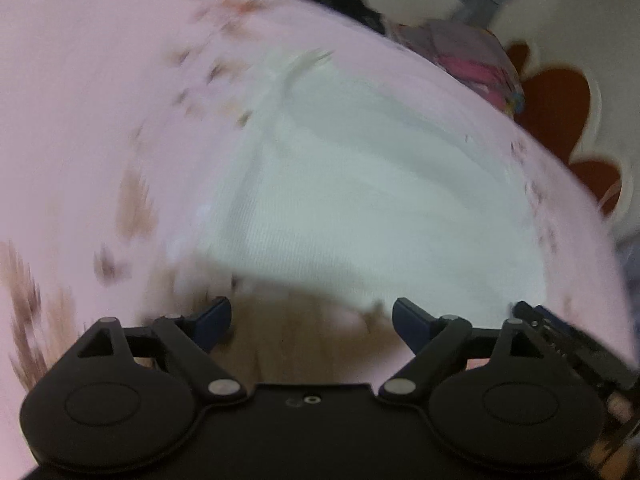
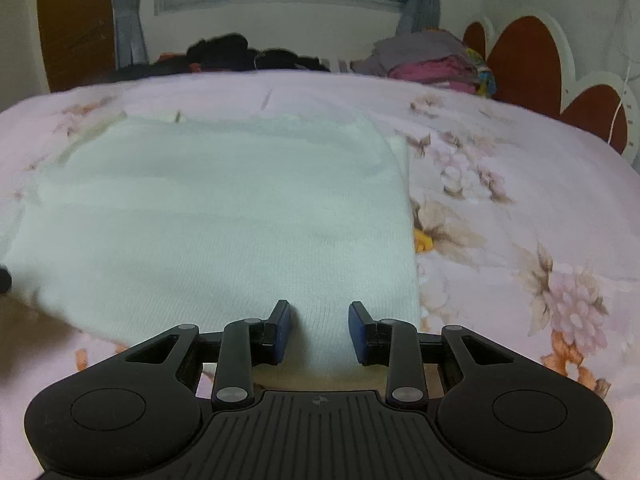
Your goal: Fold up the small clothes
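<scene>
A white knit garment (image 2: 220,208) lies folded flat on the pink floral bedsheet (image 2: 520,200). My right gripper (image 2: 319,306) sits at the garment's near right corner. Its jaws stand partly apart with the cloth's edge lying flat between them, and the pads do not visibly pinch it. The left wrist view is blurred. There the same white garment (image 1: 360,200) spreads ahead of my left gripper (image 1: 312,308), which is wide open with only shadowed bedsheet (image 1: 80,100) between its fingers. A black part at that view's right edge looks like the other gripper (image 1: 568,332).
A pile of folded clothes (image 2: 432,60) sits at the bed's far right by the red-and-white headboard (image 2: 528,52). Dark clothing (image 2: 240,54) lies along the far edge below a window. A small yellow scrap (image 2: 423,242) peeks out beside the garment's right edge.
</scene>
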Motion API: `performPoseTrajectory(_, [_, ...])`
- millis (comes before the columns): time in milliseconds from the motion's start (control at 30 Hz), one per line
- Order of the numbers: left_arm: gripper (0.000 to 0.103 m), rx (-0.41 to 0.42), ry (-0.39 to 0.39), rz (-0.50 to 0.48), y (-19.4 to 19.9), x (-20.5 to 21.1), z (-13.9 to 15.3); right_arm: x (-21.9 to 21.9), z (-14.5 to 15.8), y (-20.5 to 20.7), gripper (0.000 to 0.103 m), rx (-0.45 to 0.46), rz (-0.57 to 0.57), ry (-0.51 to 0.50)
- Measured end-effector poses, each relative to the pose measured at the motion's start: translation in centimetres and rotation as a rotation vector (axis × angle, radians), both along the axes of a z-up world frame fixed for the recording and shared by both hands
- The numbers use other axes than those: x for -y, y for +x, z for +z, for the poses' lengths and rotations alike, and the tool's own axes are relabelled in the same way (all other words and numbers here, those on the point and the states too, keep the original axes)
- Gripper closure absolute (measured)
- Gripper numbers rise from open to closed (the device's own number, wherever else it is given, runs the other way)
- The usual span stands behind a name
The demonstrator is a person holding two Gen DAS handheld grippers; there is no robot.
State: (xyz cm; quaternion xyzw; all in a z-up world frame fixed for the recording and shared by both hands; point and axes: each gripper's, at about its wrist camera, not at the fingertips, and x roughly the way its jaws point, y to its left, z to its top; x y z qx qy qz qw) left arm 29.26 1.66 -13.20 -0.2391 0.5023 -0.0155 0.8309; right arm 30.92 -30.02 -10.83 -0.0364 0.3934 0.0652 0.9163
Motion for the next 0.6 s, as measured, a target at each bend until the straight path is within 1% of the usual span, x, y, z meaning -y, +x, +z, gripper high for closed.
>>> performPoseTrajectory(67, [0.017, -0.011, -0.071, 0.062, -1.2, -0.8, -0.5, -0.5, 0.8, 0.0, 0.071, 0.026, 0.04, 0.028])
performPoseTrajectory(133, [0.017, -0.003, -0.118, 0.094, -2.2, -1.1, -0.8, -1.1, 1.3, 0.4, 0.071, 0.031, 0.088, 0.046])
performPoseTrajectory(200, [0.017, 0.005, -0.19, 0.128, -2.5, -1.2, -1.5, -1.6, 1.6, 0.8, 0.07, 0.032, 0.123, 0.071])
performPoseTrajectory(233, [0.017, 0.005, -0.222, 0.141, -2.4, -1.2, -1.9, -2.0, 1.7, 1.0, 0.07, 0.028, 0.138, 0.081])
performPoseTrajectory(267, [0.013, 0.013, -0.245, 0.153, -2.2, -1.1, -2.5, -2.2, 1.7, 1.4, 0.07, 0.023, 0.151, 0.094])
performPoseTrajectory(300, [0.01, 0.038, -0.257, 0.167, -2.0, -1.1, -2.7, -2.5, 1.7, 1.6, 0.07, 0.018, 0.162, 0.107])
performPoseTrajectory(333, [0.003, 0.06, -0.273, 0.178, -1.8, -1.0, -2.9, -2.8, 1.6, 1.9, 0.07, 0.011, 0.173, 0.117])
performPoseTrajectory(367, [0.001, 0.08, -0.283, 0.191, -1.3, -0.8, -3.1, -3.2, 1.5, 2.3, 0.07, 0.005, 0.186, 0.124])
performPoseTrajectory(467, [0.001, 0.139, -0.284, 0.228, -0.3, -0.4, -3.4, -4.2, 1.2, 3.5, 0.07, -0.002, 0.214, 0.129])
performPoseTrajectory(600, [0.001, 0.204, -0.321, 0.305, 1.1, -0.7, -3.8, -6.0, 1.0, 5.6, 0.07, 0.002, 0.249, 0.133])
